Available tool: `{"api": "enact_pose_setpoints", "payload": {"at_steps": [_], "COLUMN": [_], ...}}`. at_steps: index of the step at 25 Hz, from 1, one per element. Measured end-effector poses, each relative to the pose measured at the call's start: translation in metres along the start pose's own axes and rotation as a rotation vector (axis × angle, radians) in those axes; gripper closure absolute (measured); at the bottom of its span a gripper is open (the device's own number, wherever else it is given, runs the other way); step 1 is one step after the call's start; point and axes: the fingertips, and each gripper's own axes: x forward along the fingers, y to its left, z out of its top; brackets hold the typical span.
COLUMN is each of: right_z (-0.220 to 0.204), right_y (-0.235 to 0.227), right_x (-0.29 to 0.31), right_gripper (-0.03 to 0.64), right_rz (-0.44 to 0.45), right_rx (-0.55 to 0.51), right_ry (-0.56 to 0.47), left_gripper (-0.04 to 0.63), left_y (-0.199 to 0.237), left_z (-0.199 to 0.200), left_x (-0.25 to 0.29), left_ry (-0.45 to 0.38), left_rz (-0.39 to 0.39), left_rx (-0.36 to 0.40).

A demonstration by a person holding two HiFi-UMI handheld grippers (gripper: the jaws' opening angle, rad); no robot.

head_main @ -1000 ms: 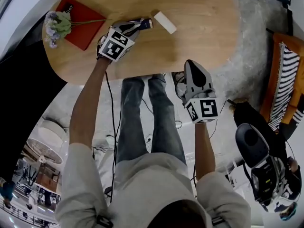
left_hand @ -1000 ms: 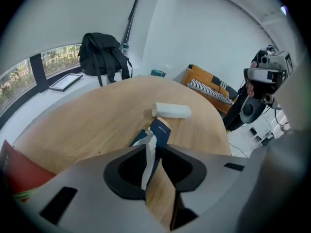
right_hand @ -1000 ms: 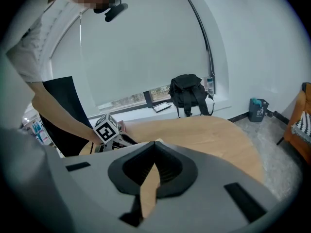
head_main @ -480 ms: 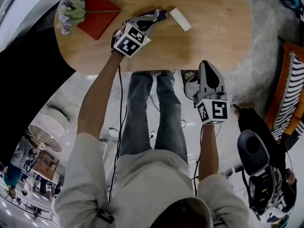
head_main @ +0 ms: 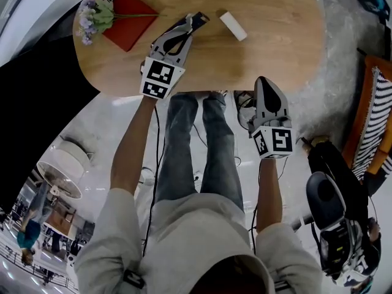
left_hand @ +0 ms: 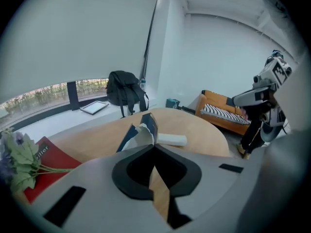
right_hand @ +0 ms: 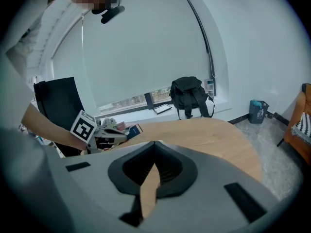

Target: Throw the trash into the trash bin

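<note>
A crumpled blue and white wrapper [left_hand: 141, 132] sticks up from the tips of my left gripper [left_hand: 153, 144], which is shut on it and holds it above the wooden table [head_main: 275, 48]. From the head view, that left gripper [head_main: 195, 22] hangs over the table's middle with the wrapper [head_main: 200, 18] at its tip. A white stick-shaped piece [head_main: 233, 25] lies on the table just right of it. My right gripper [head_main: 264, 84] stays at the table's near edge, shut and empty. The right gripper view catches the wrapper [right_hand: 133, 129] to its left.
A red book [head_main: 125, 17] with a sprig of flowers [head_main: 92, 18] lies at the table's left end. A black backpack [left_hand: 125, 89] and a small teal container [left_hand: 172, 103] stand on the floor beyond the table. An orange sofa [head_main: 373, 121] is at the right.
My left gripper closed on the wrapper and lifted it off the table, tilting its tips upward. The right gripper has stayed where it was.
</note>
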Motion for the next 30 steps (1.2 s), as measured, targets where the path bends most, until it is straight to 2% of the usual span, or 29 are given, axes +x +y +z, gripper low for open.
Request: {"api": "enact_pose_setpoints", "payload": {"at_steps": [9,16,21,30], "right_z": [-0.003,-0.007,-0.015,-0.037], "right_y": [-0.002,-0.008,-0.031,-0.075], "right_x": [-0.012,-0.029,-0.052,-0.114], "right_gripper": [0.588,0.588,0.588,0.588], "right_rz": [-0.035,-0.087,-0.147,-0.316], "right_rx": [0.019,0.047,0.081,0.174], "right_ry": [-0.025,-0.054,-0.072,-0.136], "left_gripper": [0.577,0.577,0.577,0.577], "left_y": [-0.033,-0.054,-0.081,-0.161], "left_z": [0.049,0.053,0.068,0.084], "left_x": [-0.057,-0.077,-0.055,-0.017], "left_ry": [-0.182,-0.210,-0.208,-0.160], "left_rz": [0.036,0.013,-0.050,-0.247], "left_rx": [-0.021,-0.026,0.013,0.142]}}
